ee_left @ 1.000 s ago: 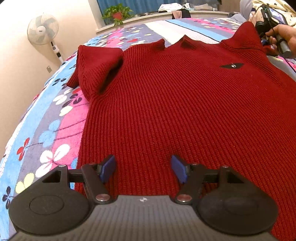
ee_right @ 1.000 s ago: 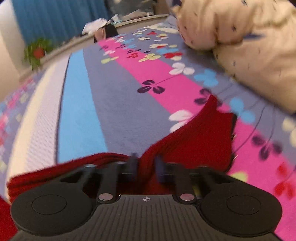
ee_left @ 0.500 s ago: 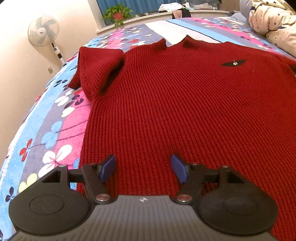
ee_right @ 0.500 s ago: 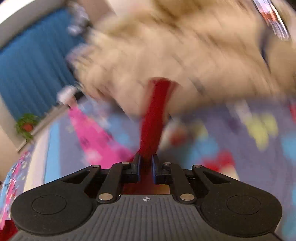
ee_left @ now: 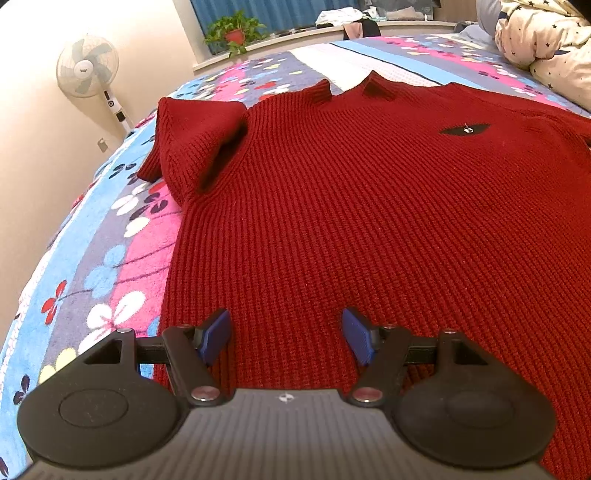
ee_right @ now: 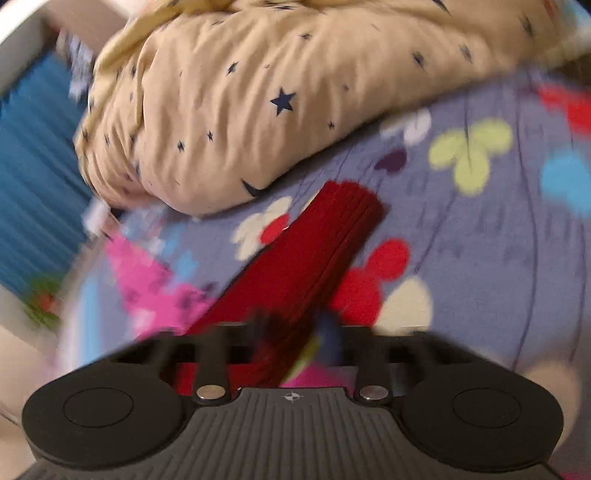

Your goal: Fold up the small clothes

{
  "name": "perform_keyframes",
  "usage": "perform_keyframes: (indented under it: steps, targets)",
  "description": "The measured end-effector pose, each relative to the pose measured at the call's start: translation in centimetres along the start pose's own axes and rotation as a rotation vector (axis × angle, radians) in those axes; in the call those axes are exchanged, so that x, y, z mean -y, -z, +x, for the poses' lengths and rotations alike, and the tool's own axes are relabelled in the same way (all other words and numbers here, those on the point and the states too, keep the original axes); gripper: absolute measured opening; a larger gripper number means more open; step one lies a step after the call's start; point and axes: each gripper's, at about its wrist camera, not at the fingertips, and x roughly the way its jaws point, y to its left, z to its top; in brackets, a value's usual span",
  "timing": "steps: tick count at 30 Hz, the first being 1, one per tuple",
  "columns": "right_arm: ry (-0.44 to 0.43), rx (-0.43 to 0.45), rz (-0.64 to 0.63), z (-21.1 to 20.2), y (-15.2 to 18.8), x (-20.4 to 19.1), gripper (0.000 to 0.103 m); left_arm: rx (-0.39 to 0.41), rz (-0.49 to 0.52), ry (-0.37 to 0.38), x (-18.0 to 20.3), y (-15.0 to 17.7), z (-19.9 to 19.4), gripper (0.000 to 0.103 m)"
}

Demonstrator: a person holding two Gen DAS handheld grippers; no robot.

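Observation:
A dark red knitted sweater [ee_left: 369,206] lies flat, front up, on the flowered bedspread [ee_left: 110,258]. Its left sleeve [ee_left: 195,136] is folded in and bunched by the shoulder. My left gripper [ee_left: 286,336] is open and empty, just above the sweater's hem. In the right wrist view the other red sleeve [ee_right: 314,251] lies stretched out over the bedspread [ee_right: 480,258]. My right gripper [ee_right: 295,332] is over the near end of that sleeve. The view is blurred; its fingers look parted, with the sleeve between them.
A cream duvet with dark stars [ee_right: 240,110] is heaped just beyond the sleeve's cuff; it also shows in the left wrist view [ee_left: 546,44]. A standing fan [ee_left: 88,70] is by the wall at left. A potted plant [ee_left: 232,33] is on the sill.
My right gripper pulled the sleeve out sideways and swung toward the duvet; its fingers, shut on the sleeve before, now look parted. The left gripper has stayed still.

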Motion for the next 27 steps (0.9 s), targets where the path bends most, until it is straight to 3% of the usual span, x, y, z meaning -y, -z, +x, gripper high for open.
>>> perform_keyframes:
  steps: [3, 4, 7, 12, 16, 20, 22, 25, 27]
  targets:
    - [0.14, 0.106, -0.038, -3.4, -0.4, -1.9, 0.019, 0.009, 0.007, 0.001, 0.0, 0.1, -0.1, 0.073]
    - [0.118, 0.132, -0.079, -4.8, -0.3, -2.8, 0.019, 0.011, 0.008, 0.003, 0.0, 0.1, -0.1, 0.073]
    - [-0.049, 0.128, -0.161, -9.8, 0.5, -6.0, 0.019, 0.017, -0.001, 0.004, -0.2, 0.1, -0.4, 0.073]
    - [-0.281, 0.124, -0.36, -20.1, 4.8, -11.0, 0.044, 0.093, 0.008, -0.028, -0.6, 0.2, -3.0, 0.073]
    - [-0.432, 0.107, -0.529, -27.7, 8.4, -12.6, 0.052, 0.187, -0.032, 0.008, -3.0, 0.0, -7.9, 0.073]
    - [-0.539, 0.044, -0.682, -32.9, 12.6, -12.5, 0.063, 0.217, -0.091, 0.046, -6.7, 0.1, -13.3, 0.073]
    - [-0.565, 0.013, -0.742, -34.0, 14.6, -11.9, 0.063, 0.211, -0.103, 0.08, -8.4, 1.2, -15.5, 0.073]
    - [-0.522, -0.079, -0.786, -33.6, 18.0, -10.3, 0.063, 0.168, -0.084, 0.1, -9.2, 3.9, -16.4, 0.073]
    - [-0.432, -0.214, -0.842, -32.0, 20.0, -10.3, 0.063, 0.109, -0.079, 0.093, -9.2, 6.3, -15.5, 0.073]
